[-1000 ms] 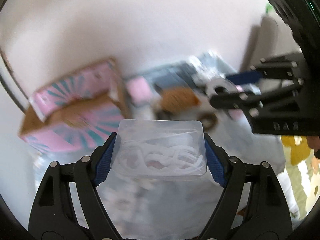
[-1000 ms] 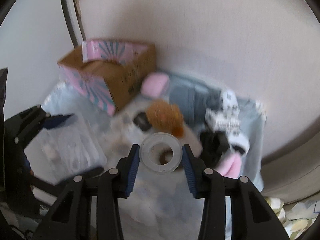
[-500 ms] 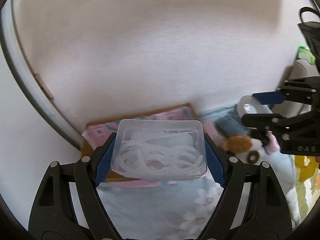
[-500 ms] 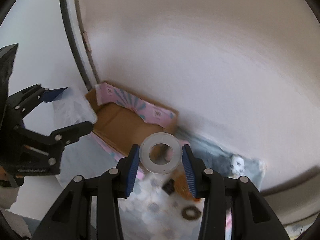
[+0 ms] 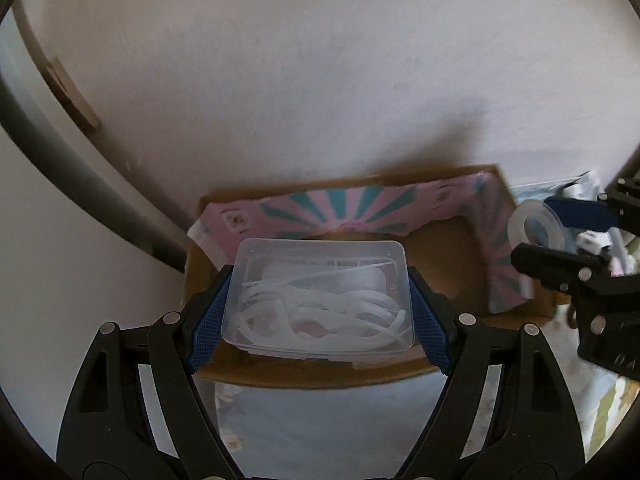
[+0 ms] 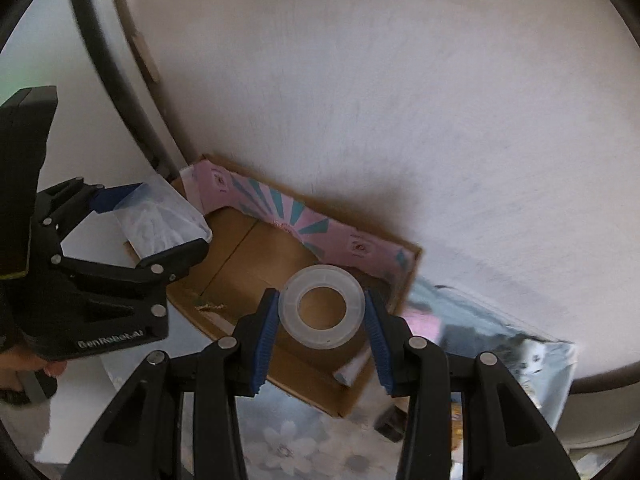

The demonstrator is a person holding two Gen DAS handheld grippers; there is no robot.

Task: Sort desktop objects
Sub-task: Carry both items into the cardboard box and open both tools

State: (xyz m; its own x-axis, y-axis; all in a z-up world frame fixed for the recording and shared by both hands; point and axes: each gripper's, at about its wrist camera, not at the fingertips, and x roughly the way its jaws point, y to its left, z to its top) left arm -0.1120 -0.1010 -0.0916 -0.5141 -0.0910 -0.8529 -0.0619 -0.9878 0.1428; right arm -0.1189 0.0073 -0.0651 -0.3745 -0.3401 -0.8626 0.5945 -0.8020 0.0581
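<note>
Cardboard carton: pink-flapped, open-topped, against wall, floor mostly bare.
Left gripper: jaws clamp clear lidded plastic box.
Right gripper: jaws clamp translucent tape ring.
Marking: "GenRobot.AI".

Desk wearing a pale floral cloth; open cardboard box sitting on it by the wall, blurred small items lying beside the box.
</note>
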